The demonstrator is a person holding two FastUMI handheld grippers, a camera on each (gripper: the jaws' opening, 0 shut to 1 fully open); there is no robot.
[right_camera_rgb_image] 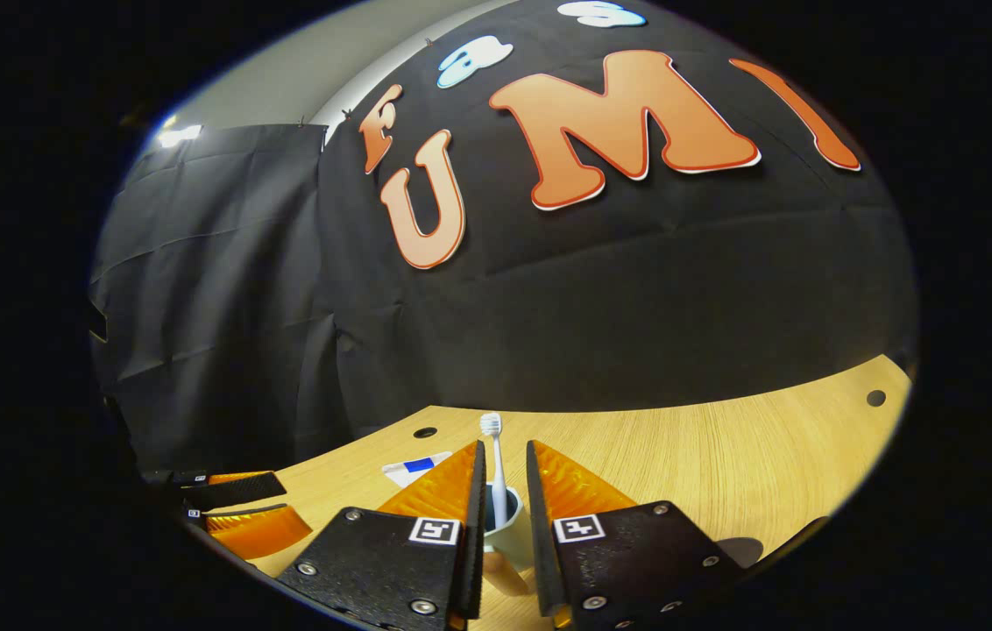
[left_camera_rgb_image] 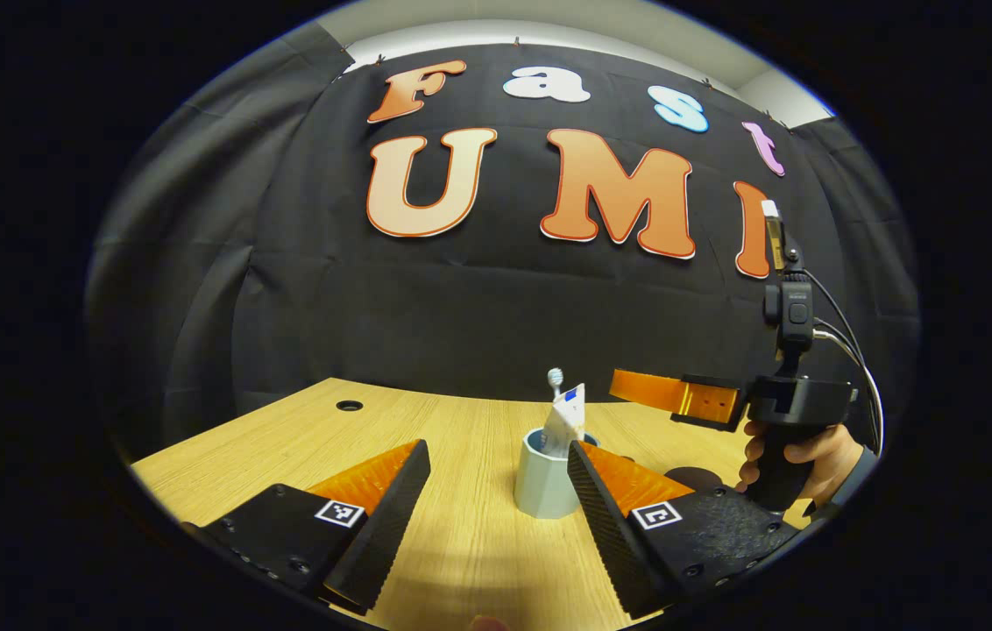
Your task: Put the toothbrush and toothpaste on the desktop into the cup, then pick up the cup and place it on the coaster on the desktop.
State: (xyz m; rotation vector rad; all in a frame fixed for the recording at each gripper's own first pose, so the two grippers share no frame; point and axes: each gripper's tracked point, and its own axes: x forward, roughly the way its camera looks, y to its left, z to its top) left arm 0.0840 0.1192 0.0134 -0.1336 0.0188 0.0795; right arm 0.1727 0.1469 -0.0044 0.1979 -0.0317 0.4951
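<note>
Two fingers of the left gripper [left_camera_rgb_image: 498, 449] are spread wide in the left gripper view, with nothing held between them. The pale grey faceted cup [left_camera_rgb_image: 547, 484] stands upright on the light wooden desktop [left_camera_rgb_image: 426, 416], just ahead of the open jaws and nearer its right finger. The white toothbrush [left_camera_rgb_image: 555, 379] and the white-and-blue toothpaste tube [left_camera_rgb_image: 566, 416] are seen rising from the cup. A dark round patch [left_camera_rgb_image: 690, 478], probably the coaster, lies to the right behind that finger. The right gripper [left_camera_rgb_image: 627, 388], held by a hand [left_camera_rgb_image: 798, 456], hovers above and right of the cup.

In the right gripper view, the right gripper's jaws are narrowly parted. The toothbrush handle stands upright between them with a gap at one side, so it is judged released, not clenched. The cup sits directly below. For the lift, the left gripper is judged better placed, needing only a short forward advance.
</note>
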